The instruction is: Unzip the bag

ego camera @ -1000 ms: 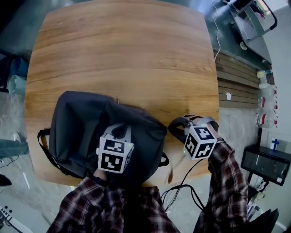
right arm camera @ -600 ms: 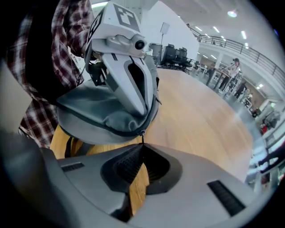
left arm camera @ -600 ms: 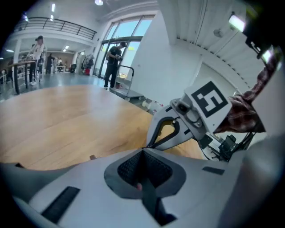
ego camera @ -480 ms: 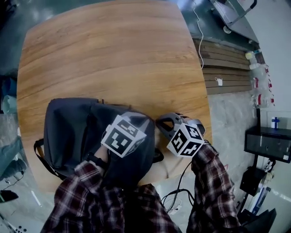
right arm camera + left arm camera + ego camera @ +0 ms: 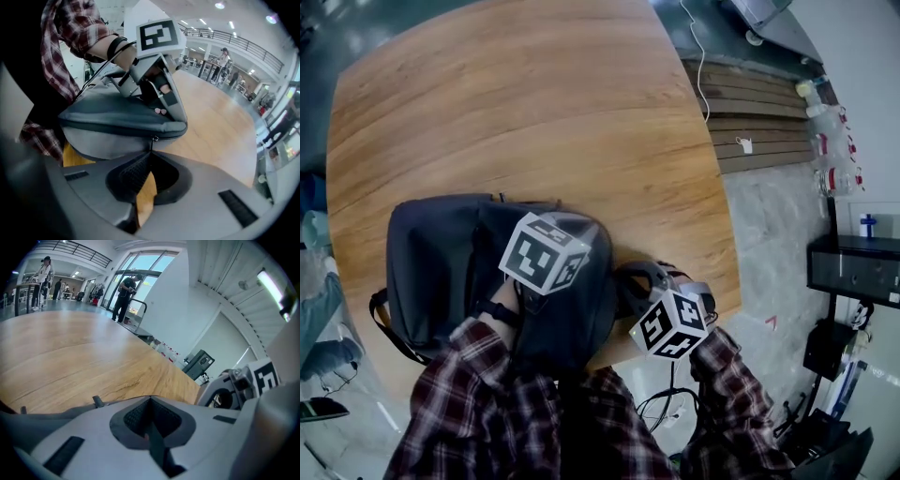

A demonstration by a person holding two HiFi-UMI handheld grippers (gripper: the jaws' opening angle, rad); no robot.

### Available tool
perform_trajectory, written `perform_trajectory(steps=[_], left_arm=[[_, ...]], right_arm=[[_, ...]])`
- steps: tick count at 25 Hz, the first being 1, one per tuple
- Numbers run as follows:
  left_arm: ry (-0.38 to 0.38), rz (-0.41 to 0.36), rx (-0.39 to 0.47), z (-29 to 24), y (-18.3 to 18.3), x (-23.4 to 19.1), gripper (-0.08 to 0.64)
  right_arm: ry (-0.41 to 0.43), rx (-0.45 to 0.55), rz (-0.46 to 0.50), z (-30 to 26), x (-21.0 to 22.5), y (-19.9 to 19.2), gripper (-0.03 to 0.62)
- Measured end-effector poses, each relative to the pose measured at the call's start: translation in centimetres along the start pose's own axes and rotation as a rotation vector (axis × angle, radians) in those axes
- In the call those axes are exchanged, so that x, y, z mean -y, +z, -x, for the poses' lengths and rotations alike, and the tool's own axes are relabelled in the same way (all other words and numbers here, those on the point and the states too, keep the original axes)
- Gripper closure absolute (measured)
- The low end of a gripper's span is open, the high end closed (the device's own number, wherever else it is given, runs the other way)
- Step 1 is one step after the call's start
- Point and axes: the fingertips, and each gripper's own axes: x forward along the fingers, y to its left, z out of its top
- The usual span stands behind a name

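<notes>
A dark grey backpack (image 5: 431,272) lies on the round wooden table (image 5: 534,103) at its near left edge. My left gripper (image 5: 150,401) is over the bag's top, its marker cube (image 5: 546,253) hiding the jaws in the head view. It is shut on a dark strip of the bag. In the right gripper view the left gripper (image 5: 174,121) pinches the bag (image 5: 117,126) near its upper seam. My right gripper (image 5: 151,153) is at the bag's right end, jaws closed at the tip on the small zipper pull (image 5: 153,143) that hangs from the zip line.
The table's right edge is close to the right gripper (image 5: 626,283). Beyond it are a slatted wooden platform (image 5: 759,122), bottles (image 5: 827,103), a black box (image 5: 858,267) and cables on the floor. People stand far off in the hall.
The left gripper has risen and shifted forward over the bag's top. The right gripper has moved in against the bag's right end, nearer the table's edge.
</notes>
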Motion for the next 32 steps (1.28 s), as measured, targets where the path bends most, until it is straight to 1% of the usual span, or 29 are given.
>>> perform_trajectory(steps=[3,5,8,11,12,14,16,17,19,21,24,27,29,31,32], left_arm=[[0.009,0.003,0.000,-0.1,0.0,-0.1,0.551],[0.010,0.008,-0.003,-0.2,0.0,-0.3,0.551],[0.008,0.016,-0.004,-0.2,0.2,-0.5,0.551],[0.006,0.015,0.003,-0.1,0.4,-0.5,0.551],[0.007,0.012,0.009,-0.1,0.5,-0.5,0.551],[0.027,0.014,0.037,0.2,1.0,-1.0,0.551],[0.083,0.031,0.079,1.0,1.8,-2.2,0.551],[0.117,0.037,0.087,1.6,1.9,-3.1,0.551],[0.170,0.031,0.064,2.9,1.1,-4.7,0.551],[0.208,0.020,0.044,4.3,-0.1,-6.4,0.551],[0.240,0.039,0.042,5.9,-1.6,-8.2,0.551],[0.256,0.040,0.030,7.1,-2.2,-8.3,0.551],[0.224,0.024,0.038,7.8,-1.7,-7.0,0.551],[0.146,-0.015,0.072,7.8,-0.1,-4.5,0.551],[0.105,-0.048,0.090,7.3,0.8,-3.1,0.551]], right_arm=[[-0.030,0.007,-0.088,0.8,-2.2,0.7,0.580],[-0.036,0.014,-0.119,1.2,-4.0,1.3,0.580],[-0.033,0.028,-0.154,1.9,-6.8,2.0,0.580],[-0.022,0.057,-0.217,2.8,-9.0,2.5,0.580],[-0.032,0.068,-0.243,3.0,-9.3,2.4,0.580],[-0.079,0.091,-0.297,3.2,-8.7,1.9,0.580],[-0.141,0.108,-0.333,3.2,-6.6,1.4,0.581],[-0.169,0.113,-0.336,3.1,-5.3,1.3,0.581],[-0.212,0.119,-0.315,2.7,-2.5,1.3,0.581],[-0.236,0.130,-0.277,2.0,0.2,1.7,0.581],[-0.239,0.148,-0.204,0.3,3.6,2.6,0.581],[-0.229,0.161,-0.129,-0.7,5.7,4.0,0.581],[-0.220,0.172,-0.090,-1.0,6.7,5.1,0.581],[-0.204,0.185,-0.061,-1.2,7.5,5.9,0.581],[-0.196,0.190,-0.049,-1.2,7.7,6.2,0.581]])
